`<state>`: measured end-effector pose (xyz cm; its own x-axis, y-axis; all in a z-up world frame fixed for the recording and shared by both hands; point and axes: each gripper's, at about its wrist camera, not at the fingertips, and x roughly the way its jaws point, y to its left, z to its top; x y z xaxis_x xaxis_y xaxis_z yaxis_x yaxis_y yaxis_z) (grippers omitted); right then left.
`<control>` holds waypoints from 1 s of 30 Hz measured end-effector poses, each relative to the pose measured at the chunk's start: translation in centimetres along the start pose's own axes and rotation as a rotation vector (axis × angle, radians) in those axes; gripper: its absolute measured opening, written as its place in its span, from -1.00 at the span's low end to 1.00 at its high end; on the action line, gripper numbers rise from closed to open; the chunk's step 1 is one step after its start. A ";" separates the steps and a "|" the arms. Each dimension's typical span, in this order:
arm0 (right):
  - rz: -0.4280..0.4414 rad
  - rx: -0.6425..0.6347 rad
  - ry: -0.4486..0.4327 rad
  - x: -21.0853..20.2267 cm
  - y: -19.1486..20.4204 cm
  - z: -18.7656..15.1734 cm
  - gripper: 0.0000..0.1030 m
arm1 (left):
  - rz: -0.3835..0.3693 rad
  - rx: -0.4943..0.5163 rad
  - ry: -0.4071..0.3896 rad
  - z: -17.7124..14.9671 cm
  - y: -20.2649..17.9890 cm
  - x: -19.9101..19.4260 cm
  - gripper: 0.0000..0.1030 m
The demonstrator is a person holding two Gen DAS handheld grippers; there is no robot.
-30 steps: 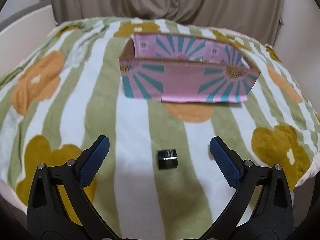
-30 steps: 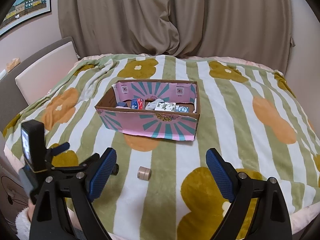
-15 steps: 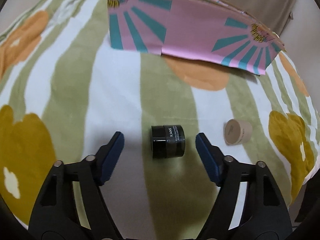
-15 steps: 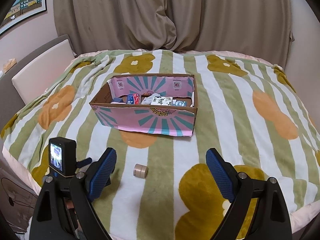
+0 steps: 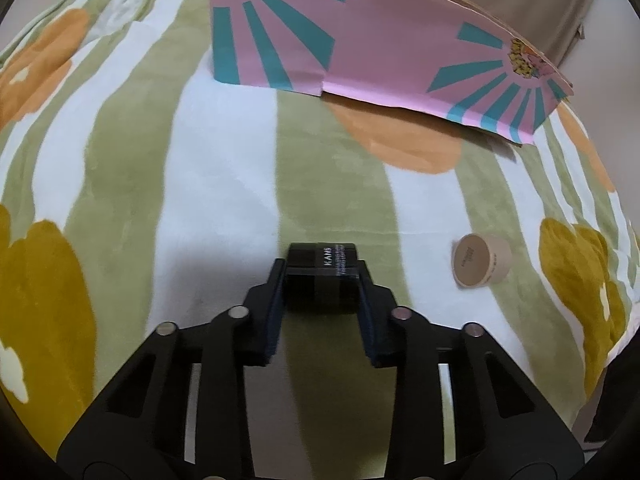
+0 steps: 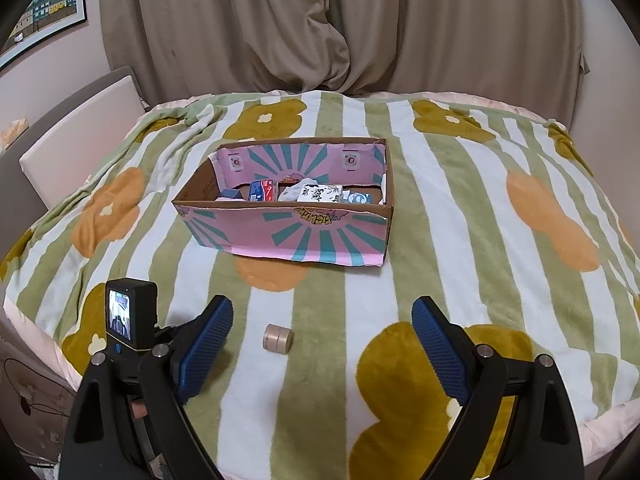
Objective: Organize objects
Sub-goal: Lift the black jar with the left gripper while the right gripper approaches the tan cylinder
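Note:
My left gripper (image 5: 322, 276) is shut on a small black jar (image 5: 322, 276) that lies on its side on the striped floral blanket. A beige jar (image 5: 482, 261) lies on its side to the right of it; it also shows in the right wrist view (image 6: 278, 338). The pink and teal cardboard box (image 5: 384, 44) stands beyond; in the right wrist view the box (image 6: 280, 236) holds several small packages. My right gripper (image 6: 320, 344) is open and empty, above the blanket's near edge, with the beige jar between and beyond its fingers.
The left gripper's camera unit (image 6: 130, 316) shows at the lower left of the right wrist view. A white headboard panel (image 6: 80, 128) stands to the left of the bed. Brown curtains (image 6: 320, 28) hang behind. The blanket's edge drops off at the front and right.
My left gripper has moved down and forward onto the black jar and closed on it. The right gripper has stayed open and nearly still.

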<state>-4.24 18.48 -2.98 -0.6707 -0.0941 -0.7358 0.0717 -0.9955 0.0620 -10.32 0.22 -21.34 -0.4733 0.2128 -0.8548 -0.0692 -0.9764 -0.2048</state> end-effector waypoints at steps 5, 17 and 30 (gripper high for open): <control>0.002 0.000 -0.004 -0.2 0.2 0.0 0.74 | 0.005 0.007 -0.004 0.1 -0.4 -0.2 -0.47; 0.003 0.002 -0.020 -1.0 0.3 0.2 0.74 | -0.004 0.018 -0.090 0.7 -0.5 -4.7 -0.47; 0.005 0.034 -0.073 -2.4 -0.1 0.4 0.74 | 0.036 0.076 -0.386 3.2 -2.1 -18.3 -0.47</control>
<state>-2.98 18.83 -0.95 -0.7227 -0.0986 -0.6841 0.0511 -0.9947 0.0895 -4.33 -1.72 -3.78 -0.7712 0.1631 -0.6153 -0.1049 -0.9860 -0.1298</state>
